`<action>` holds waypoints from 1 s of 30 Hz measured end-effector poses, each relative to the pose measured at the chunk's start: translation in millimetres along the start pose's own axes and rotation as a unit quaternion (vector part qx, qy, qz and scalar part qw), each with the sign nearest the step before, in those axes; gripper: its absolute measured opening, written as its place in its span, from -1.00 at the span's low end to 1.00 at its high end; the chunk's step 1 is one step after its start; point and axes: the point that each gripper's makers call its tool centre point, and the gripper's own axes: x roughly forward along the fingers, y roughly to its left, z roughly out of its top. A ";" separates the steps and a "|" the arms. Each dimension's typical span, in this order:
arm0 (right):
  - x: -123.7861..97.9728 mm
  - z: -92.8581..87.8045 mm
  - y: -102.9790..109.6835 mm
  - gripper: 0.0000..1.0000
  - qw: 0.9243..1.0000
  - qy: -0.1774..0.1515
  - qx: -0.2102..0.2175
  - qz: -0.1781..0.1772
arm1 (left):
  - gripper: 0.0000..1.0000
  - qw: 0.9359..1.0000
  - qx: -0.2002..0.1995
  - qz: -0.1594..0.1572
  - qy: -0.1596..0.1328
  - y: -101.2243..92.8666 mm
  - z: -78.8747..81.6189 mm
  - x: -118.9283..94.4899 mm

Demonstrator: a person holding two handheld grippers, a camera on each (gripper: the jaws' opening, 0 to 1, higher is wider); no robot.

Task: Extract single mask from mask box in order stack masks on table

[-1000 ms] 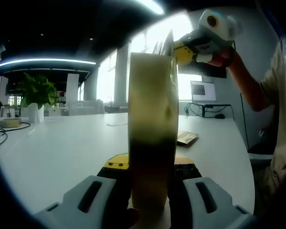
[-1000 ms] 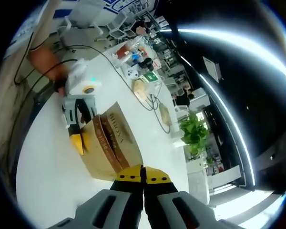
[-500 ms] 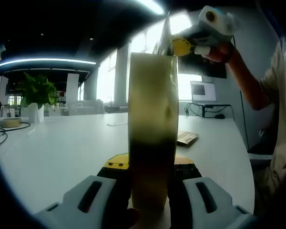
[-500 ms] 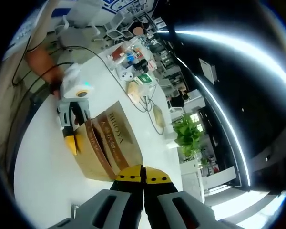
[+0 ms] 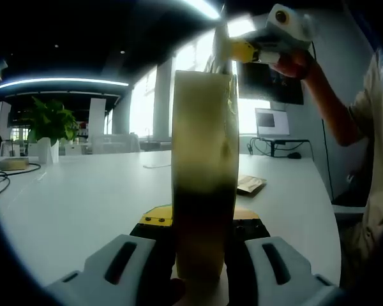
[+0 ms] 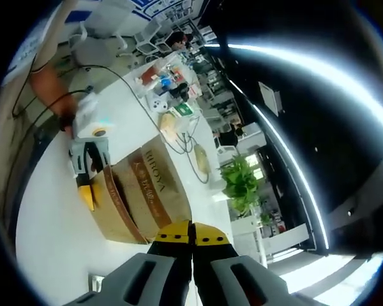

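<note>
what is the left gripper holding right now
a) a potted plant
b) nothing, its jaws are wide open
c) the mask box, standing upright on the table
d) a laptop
c: in the left gripper view the left gripper has its jaws closed against both sides of the upright mask box, which stands on the white table.

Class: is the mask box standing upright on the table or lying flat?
Upright. In the left gripper view the mask box stands on its narrow end on the table, clamped by the left tool.
</note>
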 end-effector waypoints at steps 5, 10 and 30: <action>-4.7 3.6 -8.3 -1.00 1.000 -0.003 0.000 -0.012 | -0.61 1.000 0.000 0.000 0.000 -0.5 0.2 -0.2; -9.7 5.8 -17.7 -1.00 1.000 -0.004 -0.002 -0.026 | -0.61 1.000 0.000 0.000 0.000 -0.7 0.2 -0.2; -27.7 16.3 -58.6 -1.00 0.997 -0.005 -0.016 -0.071 | -0.61 1.000 0.000 0.000 0.000 -1.0 0.5 -0.1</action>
